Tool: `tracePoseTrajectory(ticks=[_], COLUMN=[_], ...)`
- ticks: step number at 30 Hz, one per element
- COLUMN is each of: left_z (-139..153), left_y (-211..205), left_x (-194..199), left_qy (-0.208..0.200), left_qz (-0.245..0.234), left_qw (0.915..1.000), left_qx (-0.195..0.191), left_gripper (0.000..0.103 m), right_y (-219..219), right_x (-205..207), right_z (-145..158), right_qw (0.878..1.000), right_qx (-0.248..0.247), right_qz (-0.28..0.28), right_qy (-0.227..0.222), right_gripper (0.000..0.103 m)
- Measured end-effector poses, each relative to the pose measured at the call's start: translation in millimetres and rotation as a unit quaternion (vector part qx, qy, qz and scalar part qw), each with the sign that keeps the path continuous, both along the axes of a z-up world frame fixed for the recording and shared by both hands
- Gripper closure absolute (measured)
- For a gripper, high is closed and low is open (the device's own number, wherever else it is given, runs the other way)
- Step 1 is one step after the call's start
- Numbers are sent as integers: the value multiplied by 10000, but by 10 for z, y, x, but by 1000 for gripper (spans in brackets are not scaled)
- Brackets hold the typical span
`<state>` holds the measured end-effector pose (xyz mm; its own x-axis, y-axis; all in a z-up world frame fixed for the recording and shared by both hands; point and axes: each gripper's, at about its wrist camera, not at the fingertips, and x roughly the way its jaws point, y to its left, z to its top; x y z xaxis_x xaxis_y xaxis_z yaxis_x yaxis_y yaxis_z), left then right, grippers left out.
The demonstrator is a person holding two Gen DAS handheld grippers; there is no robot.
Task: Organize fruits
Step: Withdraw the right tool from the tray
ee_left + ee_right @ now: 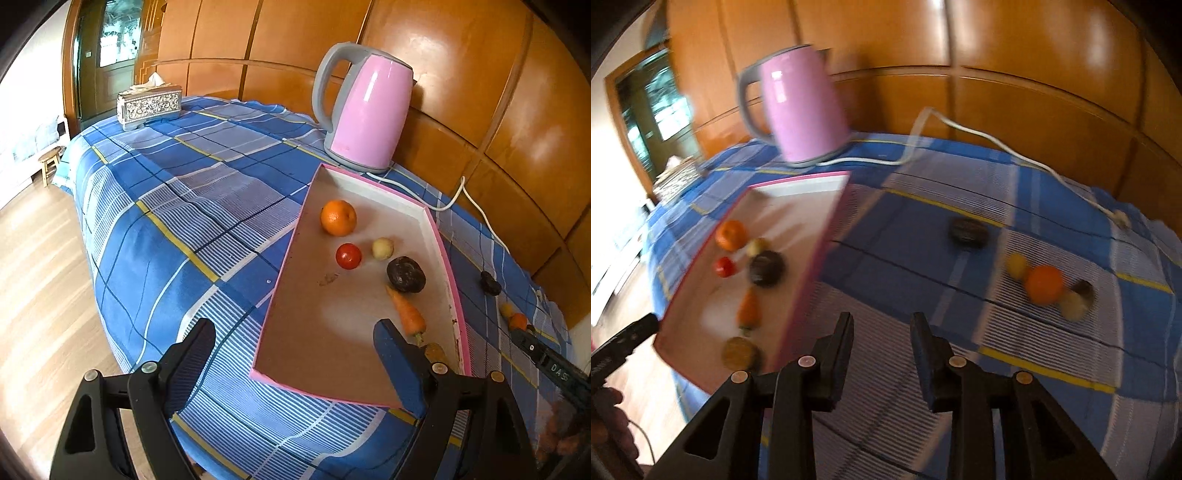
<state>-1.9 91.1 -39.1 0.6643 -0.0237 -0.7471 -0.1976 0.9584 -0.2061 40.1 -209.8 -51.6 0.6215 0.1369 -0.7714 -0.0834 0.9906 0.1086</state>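
Observation:
A pink-rimmed tray point(314, 332) lies on the blue checked cloth. In it are an orange point(338, 218), a red tomato point(348, 256), a pale small fruit point(382, 248), a dark fruit point(405, 274), a carrot point(406, 314) and a brown fruit point(435, 350). My left gripper point(295, 339) is open and empty over the tray's near end. My right gripper point(882, 332) is open and empty above the cloth, right of the tray point(805, 266). On the cloth to the right lie a dark fruit point(968, 229), a yellow fruit point(1016, 265), an orange point(1044, 284), a pale fruit point(1072, 305) and a small dark one point(1084, 288). The right wrist view is blurred.
A pink kettle point(369, 110) stands behind the tray, its white cord point(458, 199) trailing right along the wooden wall panel. A patterned tissue box point(149, 105) sits at the far left corner. The table's left edge drops to a wooden floor point(44, 277).

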Motion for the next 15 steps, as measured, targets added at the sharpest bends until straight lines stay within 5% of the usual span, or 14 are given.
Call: tracePoseTrajectory(ticks=[15], left_z=[-3], left_y=[-88], left_x=[1], left_qy=[28], left_qz=[-167], left_qw=[9999], left_qx=[31], left_gripper=[15], right_y=[-835], right_x=[-315], right_z=[-109], right_qw=[9895], right_qx=[-261], right_qz=[-1422], right_qy=[-30], right_gripper=[71])
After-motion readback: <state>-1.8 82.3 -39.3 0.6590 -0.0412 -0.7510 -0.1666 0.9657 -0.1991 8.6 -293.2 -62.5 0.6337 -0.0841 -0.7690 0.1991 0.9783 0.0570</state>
